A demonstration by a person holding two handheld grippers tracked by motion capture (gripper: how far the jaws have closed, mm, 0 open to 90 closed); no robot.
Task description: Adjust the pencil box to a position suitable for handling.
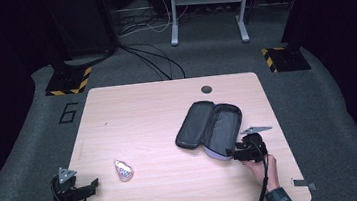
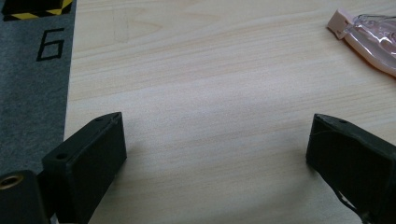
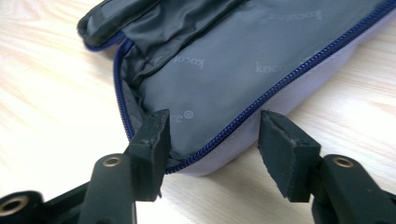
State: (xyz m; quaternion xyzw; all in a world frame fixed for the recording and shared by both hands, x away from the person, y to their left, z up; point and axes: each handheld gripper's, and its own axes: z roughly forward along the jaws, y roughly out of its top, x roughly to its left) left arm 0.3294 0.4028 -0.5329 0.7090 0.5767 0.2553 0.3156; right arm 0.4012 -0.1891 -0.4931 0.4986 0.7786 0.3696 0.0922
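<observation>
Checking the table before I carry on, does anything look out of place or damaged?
Nothing looks damaged or spilled. The pencil case lies unzipped and open, askew on the table. The small pink packet lies flat near the left gripper.

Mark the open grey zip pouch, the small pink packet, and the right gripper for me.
open grey zip pouch with blue zipper (image 1: 219, 126), high view, on its dark inner lining.
small pink clear-fronted packet (image 1: 123, 169), high view, on its middle.
right gripper (image 3: 212, 135), right gripper view, between its jaws at the pouch's rim.
</observation>
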